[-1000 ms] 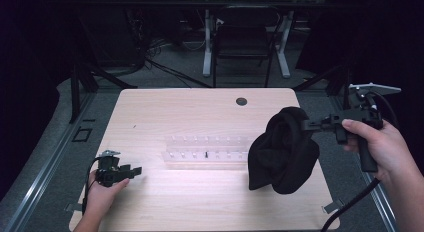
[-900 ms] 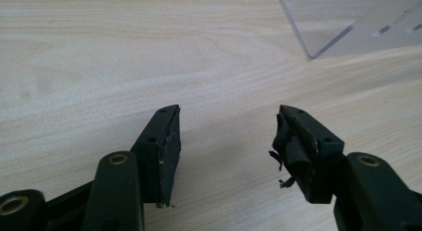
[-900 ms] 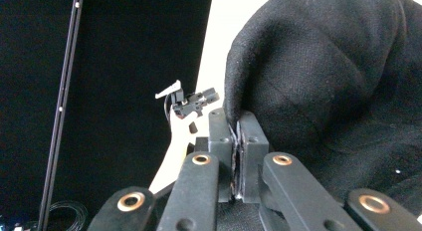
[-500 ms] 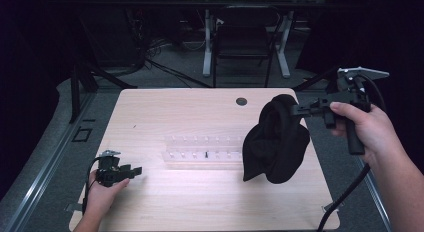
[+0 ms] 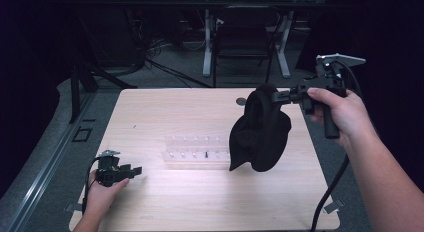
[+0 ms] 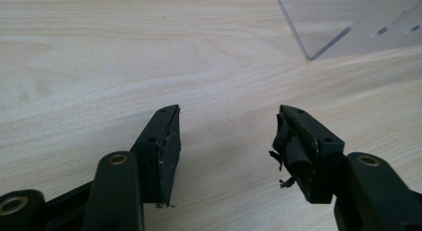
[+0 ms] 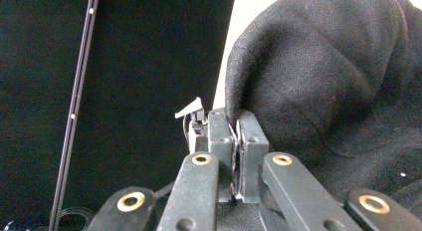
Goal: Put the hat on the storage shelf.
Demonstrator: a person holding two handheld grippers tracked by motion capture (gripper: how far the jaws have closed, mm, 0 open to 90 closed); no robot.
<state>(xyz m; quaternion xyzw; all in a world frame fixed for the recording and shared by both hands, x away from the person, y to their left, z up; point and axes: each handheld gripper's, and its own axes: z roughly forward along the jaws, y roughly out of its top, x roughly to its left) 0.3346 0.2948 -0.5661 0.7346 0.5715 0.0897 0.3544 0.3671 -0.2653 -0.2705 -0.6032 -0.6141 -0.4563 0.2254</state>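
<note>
A black knitted cloth (image 5: 260, 129) hangs in the air over the right half of the wooden table (image 5: 165, 112). My right gripper (image 5: 280, 97) is shut on its top edge and points left, level with the table. In the right gripper view the two jaws are pressed together at the gripper (image 7: 234, 121), with the cloth (image 7: 323, 76) bulging to their right. My left gripper (image 5: 135, 169) rests low at the table's front left, open, pointing right. In the left gripper view the gripper (image 6: 226, 136) has only bare wood between its jaws.
A clear plastic rack (image 5: 195, 151) lies in the middle of the table, partly behind the cloth; its corner (image 6: 348, 22) lies ahead of the left gripper. A round hole (image 5: 241, 100) sits near the far edge. The right gripper's cable (image 5: 330, 192) trails off the front right.
My right gripper has carried the black cloth up and to the left, so the cloth now hangs higher and nearer the rack. The left gripper has kept still.
</note>
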